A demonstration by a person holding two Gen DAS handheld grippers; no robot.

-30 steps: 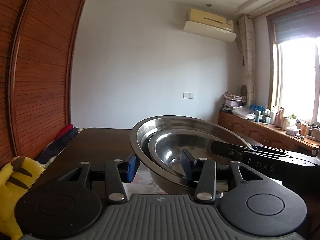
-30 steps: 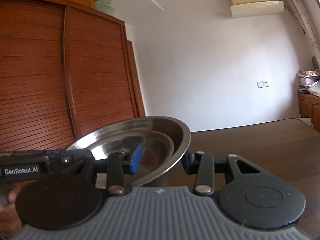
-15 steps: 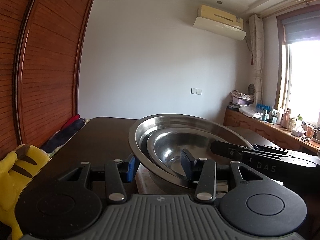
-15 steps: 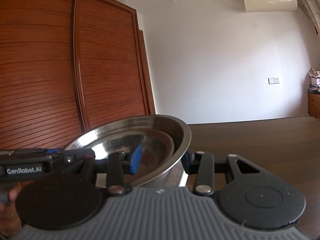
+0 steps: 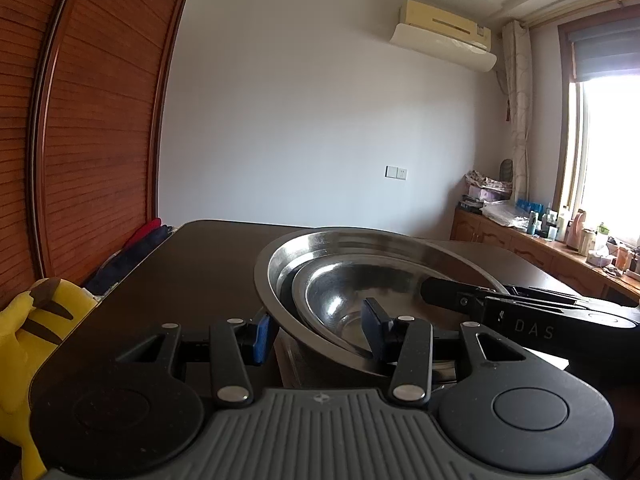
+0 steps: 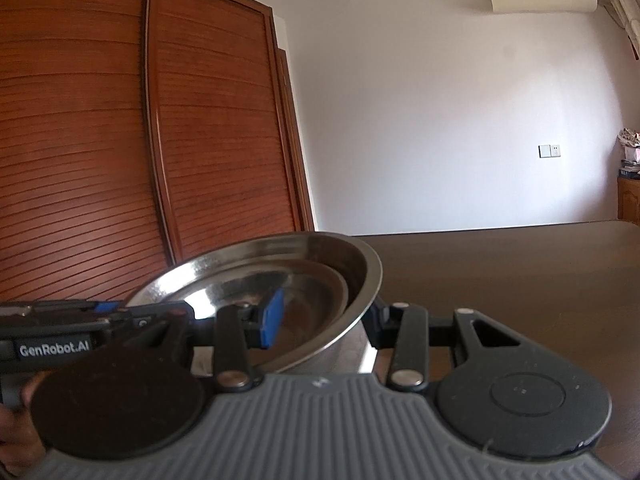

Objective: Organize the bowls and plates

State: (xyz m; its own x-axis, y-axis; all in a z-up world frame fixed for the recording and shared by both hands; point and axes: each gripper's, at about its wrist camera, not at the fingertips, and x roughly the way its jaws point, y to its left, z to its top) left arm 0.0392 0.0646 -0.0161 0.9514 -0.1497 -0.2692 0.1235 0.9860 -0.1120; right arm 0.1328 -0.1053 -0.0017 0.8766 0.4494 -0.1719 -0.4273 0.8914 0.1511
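Observation:
Two steel bowls are nested, a small bowl [image 5: 340, 292] inside a large bowl [image 5: 360, 240], and the stack tilts just above the dark table [image 5: 192, 272]. My left gripper [image 5: 318, 336] is shut on the stack's near wall, one pad outside the large bowl and the other inside the small one. From the right, a finger [image 5: 448, 298] of my right gripper reaches in over the opposite rim. In the right wrist view, my right gripper [image 6: 324, 320] is shut on the large bowl [image 6: 280, 256] in the same way. The left gripper's body [image 6: 56, 348] comes in from the left.
A yellow plush toy [image 5: 28, 328] sits at the table's left edge, with folded clothes [image 5: 140, 240] beyond it. A pale mat [image 5: 292, 364] lies under the bowls. A wooden wardrobe [image 6: 140, 140] fills the left. A sideboard [image 5: 560, 248] with bottles stands under the window. A hand [image 6: 16, 432] holds the left gripper.
Both grips on the bowl stack stay the same. The room has slid rightward in the right wrist view as that gripper swung a little to the left with the bowls.

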